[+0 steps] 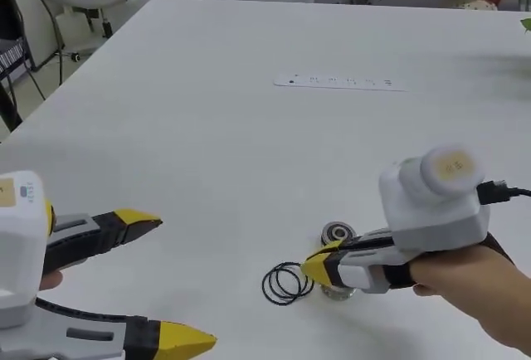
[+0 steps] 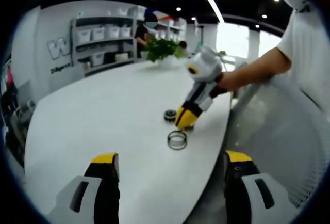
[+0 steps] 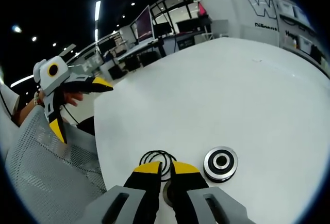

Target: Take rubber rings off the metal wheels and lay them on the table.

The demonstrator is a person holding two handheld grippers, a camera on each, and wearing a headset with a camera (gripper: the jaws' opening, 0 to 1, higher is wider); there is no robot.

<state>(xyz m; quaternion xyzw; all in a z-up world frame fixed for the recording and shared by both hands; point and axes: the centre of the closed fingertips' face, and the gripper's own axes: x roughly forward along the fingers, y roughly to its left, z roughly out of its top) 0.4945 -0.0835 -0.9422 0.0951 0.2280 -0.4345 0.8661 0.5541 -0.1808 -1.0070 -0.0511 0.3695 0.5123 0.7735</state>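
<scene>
- Large white surface (image 1: 249, 144) looked slick and bare. My read: anything round that got knocked would roll or slide, and the near edge was close to the work.
- Left yellow-tipped black tongs (image 1: 184, 281) hung with tips wide apart, gripping nothing, well off to the side of the parts. Risk: nothing was bracing the wheel under the other tongs, so a pull on a ring could lift or drag the whole wheel.
- Right yellow-tipped black tongs (image 3: 166, 168) had tips drawn nearly together, right over a wheel. Couldn't tell if a ring was pinched between them. Risk: tips could slip off thin rubber or catch metal instead.
- Round metal wheel with a black centre (image 3: 220, 163) lay flat on the surface just beside the right tongs, ungripped. Whether it carried a ring, couldn't tell. A sideways swing could shunt it away.
- Second grey metal wheel (image 1: 335, 293) sat mostly hidden under the right tongs.
- Thin black rubber rings (image 1: 284, 284) lay overlapped in a small pile on the surface, just beside the tong tips. Risk: the tips could snag the pile and scatter it.
- Writing: big pale "W" on the wall (image 3: 258, 2). Smaller line under it (image 3: 269, 26) seemed to start "Diligent", the rest unreadable.
- Flush white outlet strip (image 1: 340, 82) was further back on the surface. Its markings were too small to read.
</scene>
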